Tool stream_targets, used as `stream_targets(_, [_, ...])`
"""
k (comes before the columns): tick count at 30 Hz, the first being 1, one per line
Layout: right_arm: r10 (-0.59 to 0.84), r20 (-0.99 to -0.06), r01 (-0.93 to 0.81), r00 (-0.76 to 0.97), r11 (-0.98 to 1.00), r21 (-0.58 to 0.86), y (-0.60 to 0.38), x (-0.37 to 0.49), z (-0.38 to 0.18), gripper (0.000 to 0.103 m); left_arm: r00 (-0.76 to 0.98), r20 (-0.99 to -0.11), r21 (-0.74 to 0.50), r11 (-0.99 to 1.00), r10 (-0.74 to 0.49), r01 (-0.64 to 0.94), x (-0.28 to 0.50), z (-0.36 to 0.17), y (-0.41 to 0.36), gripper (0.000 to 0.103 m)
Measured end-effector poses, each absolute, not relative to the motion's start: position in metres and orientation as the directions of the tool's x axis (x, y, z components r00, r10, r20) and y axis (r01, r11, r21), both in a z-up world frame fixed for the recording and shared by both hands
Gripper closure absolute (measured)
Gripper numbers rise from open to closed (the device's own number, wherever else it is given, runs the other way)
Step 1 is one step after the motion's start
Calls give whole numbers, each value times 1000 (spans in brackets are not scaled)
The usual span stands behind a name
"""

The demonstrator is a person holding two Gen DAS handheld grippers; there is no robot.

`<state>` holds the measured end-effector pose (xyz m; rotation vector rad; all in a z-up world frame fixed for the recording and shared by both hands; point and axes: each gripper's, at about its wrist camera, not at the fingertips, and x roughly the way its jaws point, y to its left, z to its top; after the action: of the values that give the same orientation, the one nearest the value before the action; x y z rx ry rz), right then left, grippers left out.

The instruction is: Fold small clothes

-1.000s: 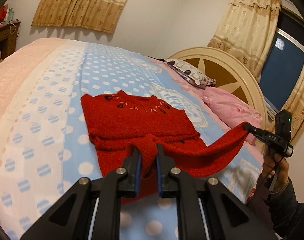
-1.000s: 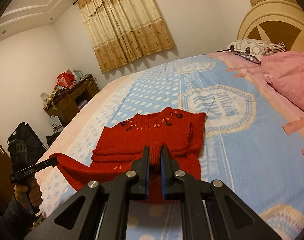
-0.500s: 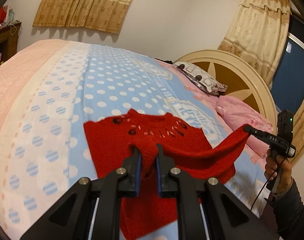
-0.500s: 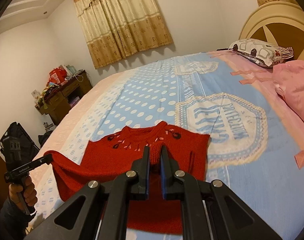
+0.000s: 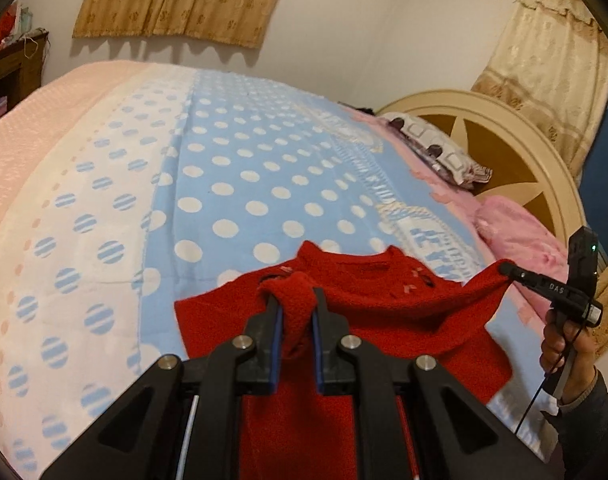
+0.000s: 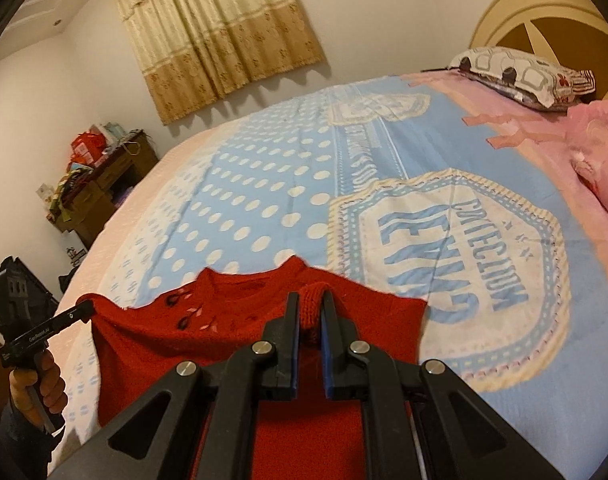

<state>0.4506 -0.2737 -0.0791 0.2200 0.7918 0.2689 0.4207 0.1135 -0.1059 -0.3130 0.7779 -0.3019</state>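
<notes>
A small red knitted sweater lies on the blue dotted bedspread, its neckline with dark and pink trim facing away from me. My left gripper is shut on a bunched red fold of its lower edge, held over the body. My right gripper is shut on another red fold of the same edge. Each view shows the other gripper: the right one at the sweater's right side, the left one at its left side. The sweater hangs folded between the two grips.
A patterned pillow and a pink blanket lie by the cream headboard on the right. A cluttered wooden desk stands beyond the bed's far left side. Curtains hang on the wall.
Both grippers have carried the sweater's lower edge forward over its body towards the neckline. Less of the sweater's front now shows beyond the fingers.
</notes>
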Motion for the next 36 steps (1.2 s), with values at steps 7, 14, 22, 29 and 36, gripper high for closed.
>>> stream_targets(7, [285,-724,-92,628,951,294,-281,497,-115,95,638,-676,-389,914,-369,116,457,-140,110,90])
stream_targets(14, [257,-753,-31,605,953,301,-288,532,-143,94,624,-699,-368,924,-349,104,474,-158,108,90])
stream_targets(22, [266,-714,-71,648,954,291,-285,534,-128,20,696,-669,-291,954,-260,76,456,-136,116,56])
stream_targets(29, [368,-759,-216,536,930,298,-247,503,-129,20,709,-681,-105,982,-184,154,430,-128,94,39])
stream_targets(36, [265,-845,-275,465,950,147,-217,471,-145,20,669,-724,-108,986,-167,129,403,-144,89,39])
